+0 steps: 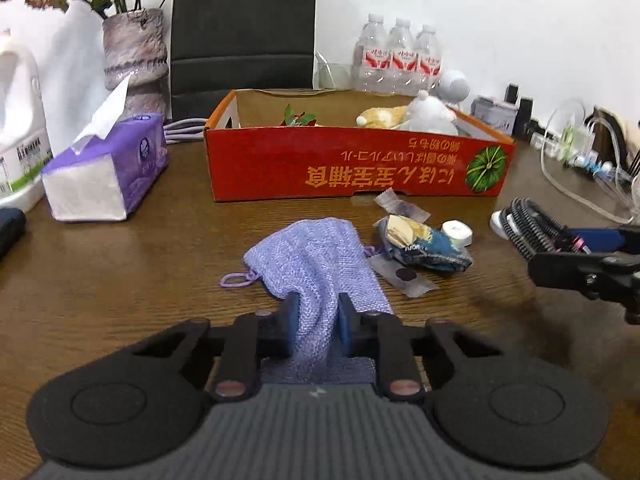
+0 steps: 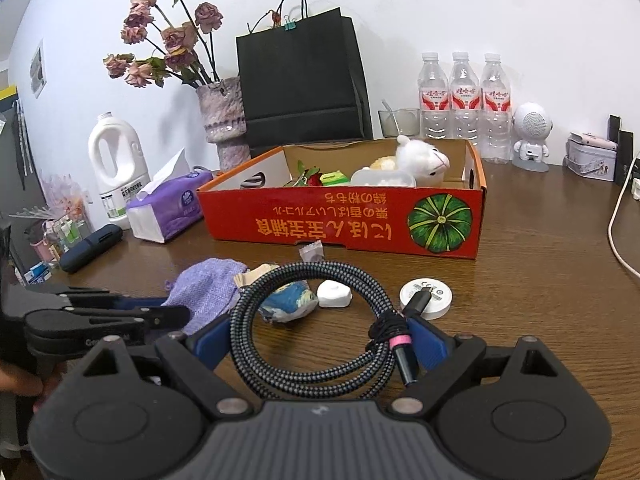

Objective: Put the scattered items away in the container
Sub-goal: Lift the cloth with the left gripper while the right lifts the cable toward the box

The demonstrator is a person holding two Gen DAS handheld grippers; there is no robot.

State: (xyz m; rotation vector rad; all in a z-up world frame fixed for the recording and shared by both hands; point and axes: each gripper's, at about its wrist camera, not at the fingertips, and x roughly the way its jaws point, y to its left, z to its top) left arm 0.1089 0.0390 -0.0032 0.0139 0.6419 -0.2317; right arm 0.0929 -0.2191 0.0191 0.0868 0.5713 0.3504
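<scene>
**Both tools loaded, box straight ahead**

Left tool [image 1: 316, 320] is pinched narrow on the near end of the purple pouch [image 1: 316, 258]; cloth bunches between the blue pads, and the rest of the pouch lies on the tabletop [image 1: 120, 280], long axis running away from the tool toward the red box [image 1: 352, 168]. Its drawstring loop trails off to the left.

Right tool [image 2: 320, 340] stands wide, its pads at the two sides of the coiled braided cable [image 2: 312, 320]; the coil fills the gap, so it looks gripped, though pad contact is partly hidden.

The box sits beyond both loads, near wall facing the tools, open top, already holding a plush sheep [image 2: 420, 160] and small bits. The left tool looks slightly nearer the box's left half, the right tool nearer its middle.

Between the tools and the box lie a crumpled wrapper [image 1: 424, 248], a white tape roll [image 1: 458, 232] and a white round puck [image 2: 426, 298]. The likely lift must clear the box wall. There is open room above; the tissue pack [image 1: 104, 176] is left of the box, well apart.
</scene>
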